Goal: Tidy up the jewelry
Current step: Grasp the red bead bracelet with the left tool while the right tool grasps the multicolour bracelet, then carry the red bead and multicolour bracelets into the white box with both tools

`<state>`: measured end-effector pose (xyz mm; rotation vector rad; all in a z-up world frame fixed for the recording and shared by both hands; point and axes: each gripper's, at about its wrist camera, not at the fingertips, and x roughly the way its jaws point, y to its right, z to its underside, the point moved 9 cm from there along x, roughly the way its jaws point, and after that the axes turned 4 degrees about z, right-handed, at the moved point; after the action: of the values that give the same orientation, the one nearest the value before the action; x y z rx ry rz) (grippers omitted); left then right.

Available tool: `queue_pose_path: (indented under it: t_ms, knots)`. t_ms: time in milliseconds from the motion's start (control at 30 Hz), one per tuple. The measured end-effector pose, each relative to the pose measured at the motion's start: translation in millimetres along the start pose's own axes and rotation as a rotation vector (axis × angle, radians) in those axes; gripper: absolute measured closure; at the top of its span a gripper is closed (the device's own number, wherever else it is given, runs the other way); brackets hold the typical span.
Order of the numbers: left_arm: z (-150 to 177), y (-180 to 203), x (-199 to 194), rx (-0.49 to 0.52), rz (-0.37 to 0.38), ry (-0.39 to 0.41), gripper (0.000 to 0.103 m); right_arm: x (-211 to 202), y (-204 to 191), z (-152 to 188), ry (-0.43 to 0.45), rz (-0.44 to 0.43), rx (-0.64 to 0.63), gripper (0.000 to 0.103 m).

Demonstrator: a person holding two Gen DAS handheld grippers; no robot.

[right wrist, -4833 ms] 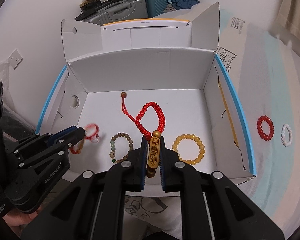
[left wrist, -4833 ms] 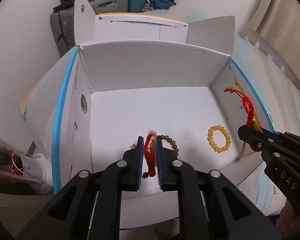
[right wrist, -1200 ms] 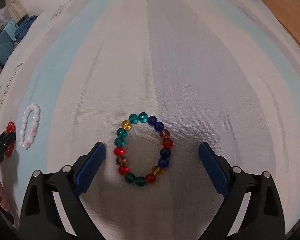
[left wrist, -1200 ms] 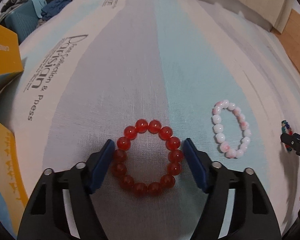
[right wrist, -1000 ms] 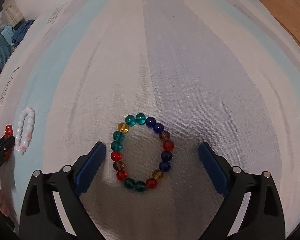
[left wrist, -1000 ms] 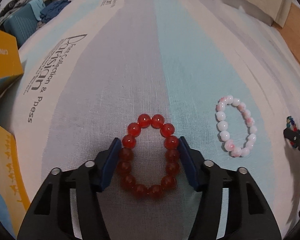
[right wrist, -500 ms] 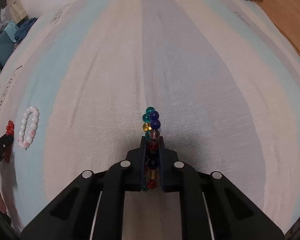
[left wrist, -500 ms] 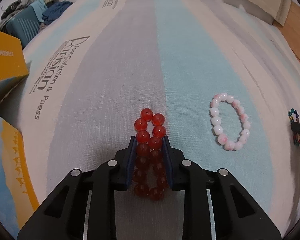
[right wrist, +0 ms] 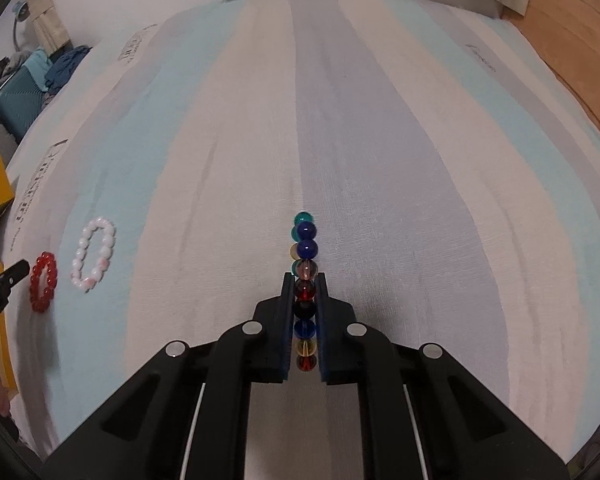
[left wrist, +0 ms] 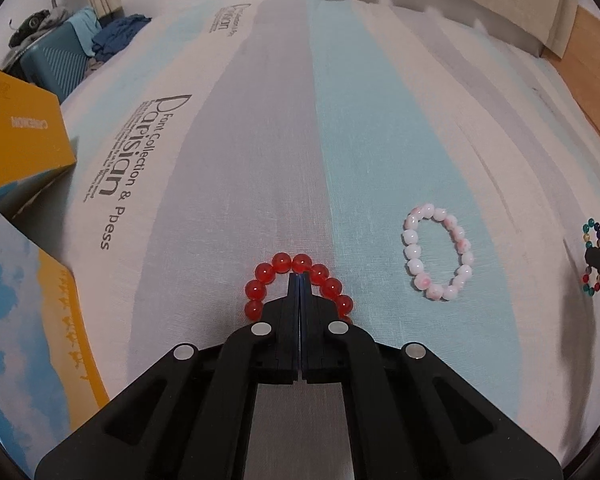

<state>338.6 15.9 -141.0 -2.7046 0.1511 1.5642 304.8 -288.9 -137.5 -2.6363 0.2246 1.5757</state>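
Multicolour bracelet point(right wrist: 305, 280) between right fingers point(right wrist: 287, 312), striped cloth point(right wrist: 420, 160) open around.

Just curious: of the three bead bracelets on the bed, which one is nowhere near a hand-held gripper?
The white-and-pink bead bracelet, lying alone between the other two. The red bead bracelet and the multicoloured glass bead bracelet each have a gripper at them.

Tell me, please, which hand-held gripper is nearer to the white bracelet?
Left. The left hand-held gripper sits just beside the white bracelet, over the red bracelet; the right hand-held gripper, holding the multicoloured bracelet, is farther away.
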Motion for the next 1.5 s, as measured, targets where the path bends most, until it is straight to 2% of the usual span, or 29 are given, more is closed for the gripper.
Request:
queue_pose_path:
  t_ms: [133, 267, 400, 533, 633, 700, 733, 833, 1000, 1067, 1100, 1133, 1167, 1200, 1333, 1500]
  knots:
    - [0, -5, -3, 0.005, -0.011, 0.004, 0.103, -9, -1, 5, 0.002, -0.014, -0.008, 0.094]
    - [5, -13, 10, -0.003, -0.027, -0.016, 0.103, -14, -4, 8, 0.008, -0.02, -0.026, 0.094]
    - [7, -16, 22, 0.01, -0.05, -0.015, 0.097, -13, -4, 12, 0.001, -0.022, -0.033, 0.094]
    - [6, -15, 29, 0.009, -0.048, -0.001, 0.082, -10, -4, 13, -0.007, -0.022, -0.04, 0.094]
    - [1, -17, 27, 0.013, -0.082, 0.029, 0.052, -7, -4, 14, -0.011, -0.023, -0.043, 0.094]
    - [-2, -19, 23, -0.007, -0.068, 0.05, 0.043, -6, -4, 14, -0.015, -0.027, -0.043, 0.094]
    - [-1, -21, 25, 0.0, -0.086, 0.049, 0.039, -4, -5, 14, -0.016, -0.027, -0.043, 0.094]
    - [3, -27, 34, -0.007, -0.089, 0.036, 0.036, -1, -4, 13, -0.019, -0.032, -0.04, 0.094]
    - [12, -35, 42, -0.01, -0.095, 0.032, 0.043, 1, -6, 15, -0.022, -0.042, -0.034, 0.094]
    - [13, -34, 43, 0.01, -0.108, 0.029, 0.051, 2, -5, 16, -0.022, -0.046, -0.031, 0.094]
    - [14, -34, 43, 0.015, -0.11, 0.024, 0.064, 1, -4, 16, -0.022, -0.048, -0.029, 0.094]
    - [14, -33, 42, 0.014, -0.109, 0.018, 0.071, 1, -4, 16, -0.022, -0.051, -0.026, 0.094]
    - [14, -34, 41, 0.008, -0.111, 0.009, 0.085, 1, -4, 16, -0.021, -0.053, -0.023, 0.094]
    - [14, -35, 41, 0.004, -0.106, 0.001, 0.09, 1, -3, 17, -0.022, -0.055, -0.022, 0.094]
    - [15, -32, 36, 0.021, -0.096, -0.005, 0.091, -2, -5, 18, -0.02, -0.059, -0.021, 0.094]
    - [16, -32, 19, -0.006, -0.076, 0.005, 0.091, -11, -5, 17, -0.009, -0.067, -0.02, 0.094]
